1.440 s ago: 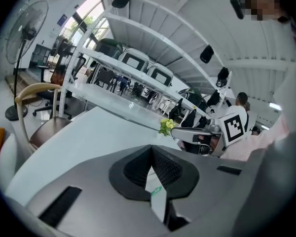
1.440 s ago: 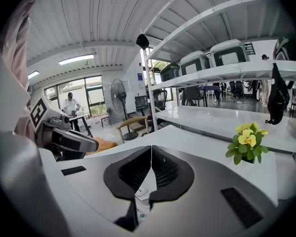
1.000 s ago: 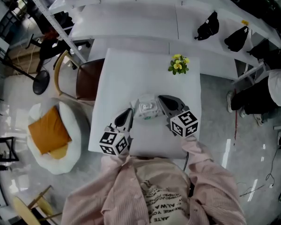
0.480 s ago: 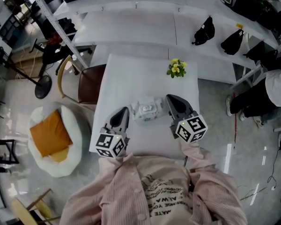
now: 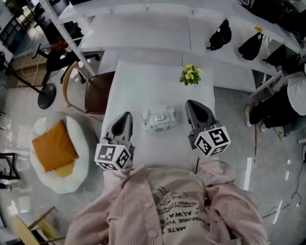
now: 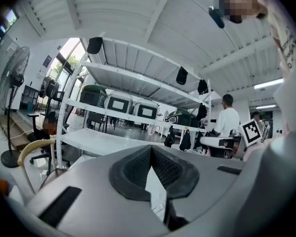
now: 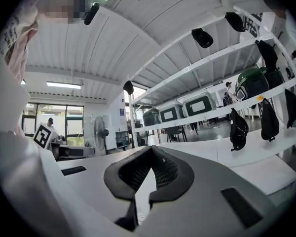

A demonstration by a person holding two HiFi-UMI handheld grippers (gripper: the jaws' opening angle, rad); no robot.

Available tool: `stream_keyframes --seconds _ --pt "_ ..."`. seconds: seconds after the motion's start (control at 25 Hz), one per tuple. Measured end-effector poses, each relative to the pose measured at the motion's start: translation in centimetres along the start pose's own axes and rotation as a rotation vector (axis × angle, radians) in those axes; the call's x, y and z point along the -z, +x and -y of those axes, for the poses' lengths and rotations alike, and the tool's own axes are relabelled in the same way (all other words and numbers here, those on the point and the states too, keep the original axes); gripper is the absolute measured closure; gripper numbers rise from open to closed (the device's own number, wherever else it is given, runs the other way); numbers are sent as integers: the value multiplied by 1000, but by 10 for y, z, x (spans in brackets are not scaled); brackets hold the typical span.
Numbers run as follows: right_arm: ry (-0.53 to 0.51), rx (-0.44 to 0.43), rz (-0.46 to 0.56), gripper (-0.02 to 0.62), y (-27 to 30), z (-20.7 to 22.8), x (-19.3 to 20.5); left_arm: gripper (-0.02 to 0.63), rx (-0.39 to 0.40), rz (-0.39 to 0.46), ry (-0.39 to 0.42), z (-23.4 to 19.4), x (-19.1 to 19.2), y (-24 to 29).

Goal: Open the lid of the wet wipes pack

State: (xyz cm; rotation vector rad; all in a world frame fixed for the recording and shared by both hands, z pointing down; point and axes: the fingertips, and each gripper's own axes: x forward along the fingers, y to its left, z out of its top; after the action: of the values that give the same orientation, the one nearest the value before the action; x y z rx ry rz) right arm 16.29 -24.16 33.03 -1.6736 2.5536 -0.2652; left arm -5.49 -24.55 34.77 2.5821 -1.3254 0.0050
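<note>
The wet wipes pack (image 5: 158, 119) lies flat in the middle of the white table (image 5: 158, 80), a pale packet with its lid on top; I cannot tell whether the lid is lifted. My left gripper (image 5: 124, 117) hangs to the pack's left, clear of it, jaws shut and empty. To the pack's right my right gripper (image 5: 192, 105) is also shut with nothing held. In both gripper views the left gripper (image 6: 150, 149) and the right gripper (image 7: 150, 149) point level at the shelves, and the pack is hidden.
A small pot of yellow flowers (image 5: 190, 74) stands at the table's far right. A brown chair (image 5: 94, 88) is at the left edge, beyond it a white beanbag with an orange cushion (image 5: 52, 146). Shelves with black bags (image 5: 219, 34) lie behind, and a person (image 5: 298, 93) at right.
Both grippers have risen and drawn back from the pack, spreading apart to its left and right. The pack stays where it was on the table.
</note>
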Motion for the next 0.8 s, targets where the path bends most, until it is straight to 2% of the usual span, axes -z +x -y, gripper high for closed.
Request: stream_keyframes --seconds 0.24,0.8 --pt "-14 16 21 595 -2 3 -9 606 -15 21 13 -3 -6 -2" --pt "-44 36 9 595 -3 8 -6 606 -30 7 18 -7 -3 -2"
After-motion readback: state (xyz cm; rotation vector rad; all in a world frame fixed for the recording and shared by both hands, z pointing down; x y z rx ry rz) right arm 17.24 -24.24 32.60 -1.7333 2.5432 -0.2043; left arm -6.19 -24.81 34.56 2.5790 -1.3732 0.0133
